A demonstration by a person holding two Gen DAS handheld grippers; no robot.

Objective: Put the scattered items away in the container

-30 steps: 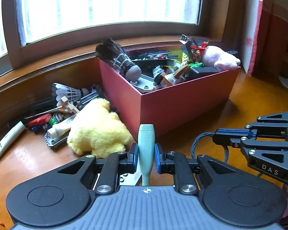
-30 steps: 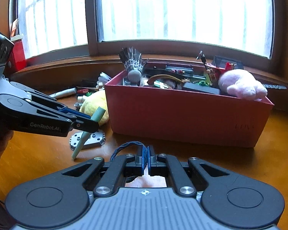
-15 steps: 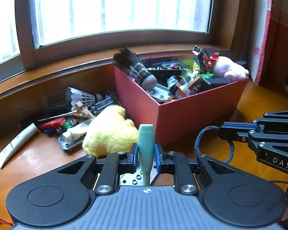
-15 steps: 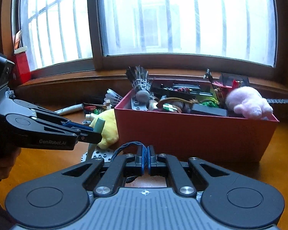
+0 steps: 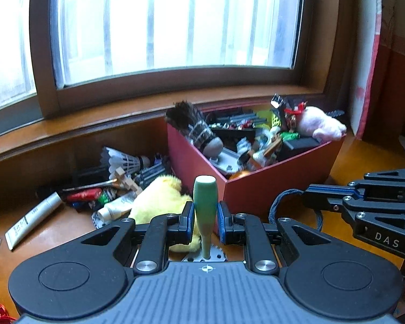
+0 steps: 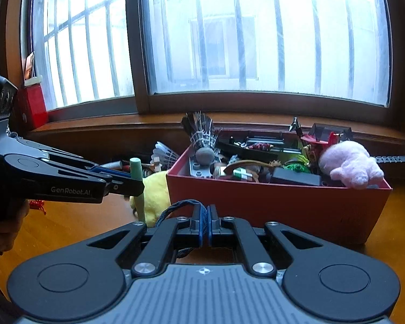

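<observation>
Red box point(image 6: 278, 202) already crowded: dark shuttlecock, pink plush, assorted bits; left tool point(image 5: 205, 217) clamped on green handle point(image 5: 204, 197), right tool point(image 6: 204, 222) pinched on dark cord point(image 6: 175, 208), both short of box; yellow plush point(image 5: 159, 202), white shuttlecock point(image 5: 121, 159), tubes still on worktop point(image 5: 54, 237).

Left claw point(image 5: 205, 222) clamps upright green handle point(image 5: 205, 202); right claw point(image 5: 307, 193) pinches dark cord point(image 5: 278, 202) beside full red box point(image 5: 270, 189).
</observation>
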